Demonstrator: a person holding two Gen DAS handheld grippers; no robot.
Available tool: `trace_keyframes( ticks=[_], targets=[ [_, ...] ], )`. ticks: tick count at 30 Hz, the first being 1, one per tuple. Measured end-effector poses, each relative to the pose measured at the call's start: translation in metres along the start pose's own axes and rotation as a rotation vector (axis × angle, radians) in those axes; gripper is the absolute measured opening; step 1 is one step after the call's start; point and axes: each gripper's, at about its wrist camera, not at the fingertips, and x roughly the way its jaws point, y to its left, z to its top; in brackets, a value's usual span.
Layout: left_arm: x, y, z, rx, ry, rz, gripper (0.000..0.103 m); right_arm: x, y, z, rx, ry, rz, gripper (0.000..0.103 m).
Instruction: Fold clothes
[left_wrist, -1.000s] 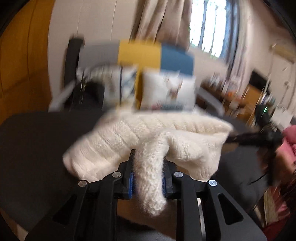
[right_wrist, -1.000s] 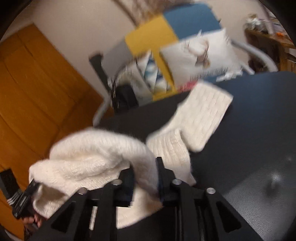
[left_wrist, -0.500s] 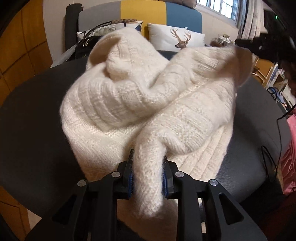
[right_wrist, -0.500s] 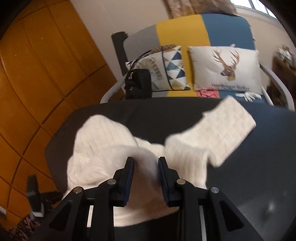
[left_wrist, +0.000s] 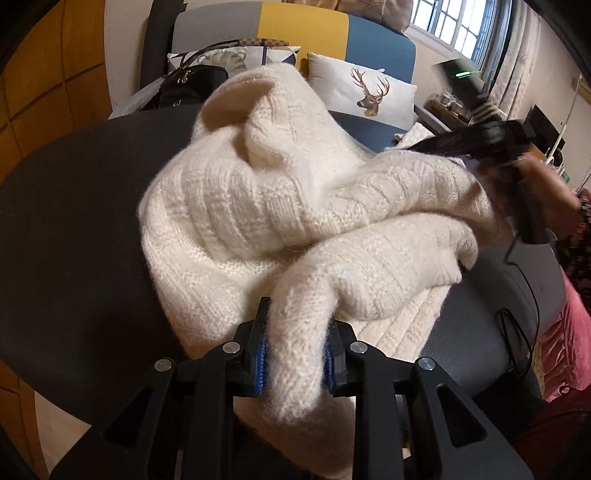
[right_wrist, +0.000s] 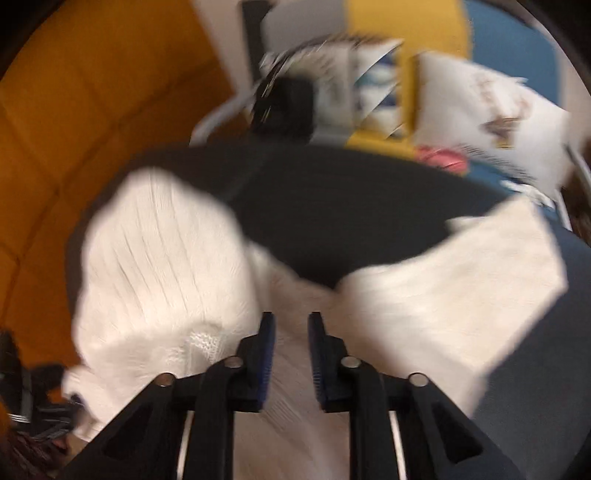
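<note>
One cream ribbed-knit sweater, fuzzy and thick, lay bunched in rounded folds on the dark table, one flat panel spread toward the far edge. Left gripper was clamped on a drawn-up fold of knit; right gripper hung above the sweater with jaws parted, holding nothing.

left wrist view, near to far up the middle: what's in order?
left gripper shut on the sweater → sweater heaped on the dark table → deer cushion → colour-block chair back.
</note>
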Motion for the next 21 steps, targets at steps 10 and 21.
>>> trace_keyframes(
  ticks=[10,21],
  targets=[
    [0.010,-0.001,-0.004,-0.017,0.045,0.027,0.027,0.036,-0.022,0.007,-0.037,-0.021,-0.144,0.008],
    [0.028,-0.024,0.012,0.059,0.057,0.029,0.028,-0.016,-0.131,-0.038,0.184,-0.056,-0.276,0.008]
  ],
)
